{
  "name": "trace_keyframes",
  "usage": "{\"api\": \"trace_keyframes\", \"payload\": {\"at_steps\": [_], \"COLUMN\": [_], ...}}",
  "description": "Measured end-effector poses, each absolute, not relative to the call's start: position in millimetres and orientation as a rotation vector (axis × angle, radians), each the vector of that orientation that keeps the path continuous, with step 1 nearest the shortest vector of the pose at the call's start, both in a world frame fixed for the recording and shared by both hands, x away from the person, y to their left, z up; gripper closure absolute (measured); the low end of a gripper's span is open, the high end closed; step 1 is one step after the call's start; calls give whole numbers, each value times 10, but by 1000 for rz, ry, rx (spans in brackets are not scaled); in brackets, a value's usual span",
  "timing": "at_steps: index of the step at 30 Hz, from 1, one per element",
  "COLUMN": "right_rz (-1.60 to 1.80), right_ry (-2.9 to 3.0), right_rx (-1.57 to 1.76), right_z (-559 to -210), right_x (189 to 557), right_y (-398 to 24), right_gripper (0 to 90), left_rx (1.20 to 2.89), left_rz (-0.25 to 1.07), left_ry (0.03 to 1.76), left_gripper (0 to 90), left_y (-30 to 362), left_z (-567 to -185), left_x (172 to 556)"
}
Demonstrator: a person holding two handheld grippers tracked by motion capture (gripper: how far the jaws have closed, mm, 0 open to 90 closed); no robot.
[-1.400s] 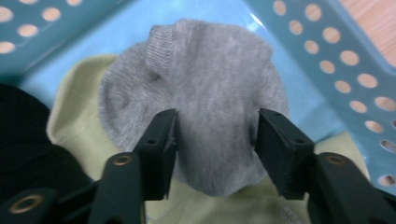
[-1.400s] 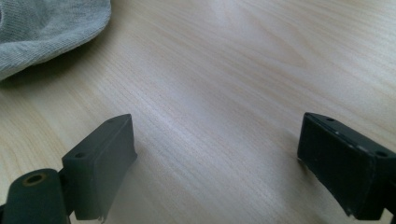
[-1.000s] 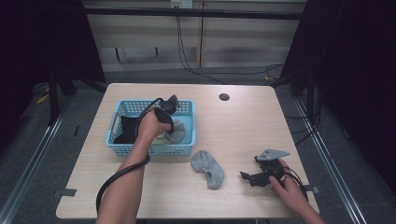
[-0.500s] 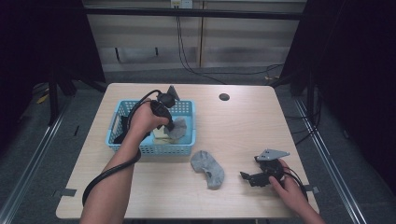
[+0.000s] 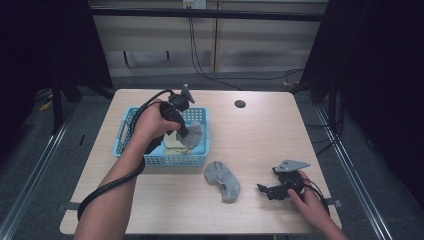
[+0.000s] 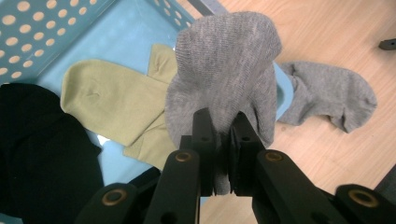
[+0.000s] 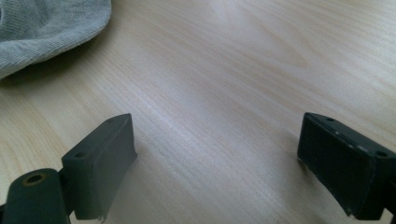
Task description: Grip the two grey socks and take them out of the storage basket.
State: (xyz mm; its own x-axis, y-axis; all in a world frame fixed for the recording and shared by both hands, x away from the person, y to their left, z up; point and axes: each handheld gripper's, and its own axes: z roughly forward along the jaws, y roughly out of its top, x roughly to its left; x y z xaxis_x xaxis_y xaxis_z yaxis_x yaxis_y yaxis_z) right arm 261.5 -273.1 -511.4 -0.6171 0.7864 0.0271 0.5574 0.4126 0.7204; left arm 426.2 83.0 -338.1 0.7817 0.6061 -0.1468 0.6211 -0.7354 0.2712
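Observation:
My left gripper (image 5: 184, 132) hangs over the right half of the blue basket (image 5: 131, 118), shut on a grey sock (image 5: 194, 133) that dangles from its jaws. The left gripper view has that grey sock (image 6: 224, 70) pinched between the black jaws of the left gripper (image 6: 223, 135), above a yellow-green sock (image 6: 109, 102) and a black sock (image 6: 37, 154) in the blue basket (image 6: 42, 32). A second grey sock (image 5: 223, 180) lies flat on the table in front of the basket. My right gripper (image 5: 264, 190) rests low on the table right of it, jaws wide apart and empty, as the right gripper (image 7: 217, 154) view confirms.
A pale wooden table (image 5: 260, 135) carries everything. A small dark round hole (image 5: 240, 104) sits near its far edge. The second grey sock (image 7: 42, 28) reaches into the top left of the right gripper view. Dark floor and metal rails surround the table.
The left hand has risen from inside the basket, lifting the grey sock up and slightly right. The right hand has not moved.

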Motion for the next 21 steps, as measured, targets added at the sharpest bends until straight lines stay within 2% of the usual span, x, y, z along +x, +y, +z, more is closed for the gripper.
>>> {"api": "trace_keyframes", "payload": {"at_steps": [21], "right_rz": [1024], "right_ry": [2356], "right_rx": [1162], "right_z": [-5115], "right_x": [2616], "right_y": [-2730], "right_gripper": [107], "left_rx": [2671], "left_rz": [-98], "left_ry": [873], "left_gripper": [832], "left_y": [741], "left_z": [-3198], "left_x": [4106]}}
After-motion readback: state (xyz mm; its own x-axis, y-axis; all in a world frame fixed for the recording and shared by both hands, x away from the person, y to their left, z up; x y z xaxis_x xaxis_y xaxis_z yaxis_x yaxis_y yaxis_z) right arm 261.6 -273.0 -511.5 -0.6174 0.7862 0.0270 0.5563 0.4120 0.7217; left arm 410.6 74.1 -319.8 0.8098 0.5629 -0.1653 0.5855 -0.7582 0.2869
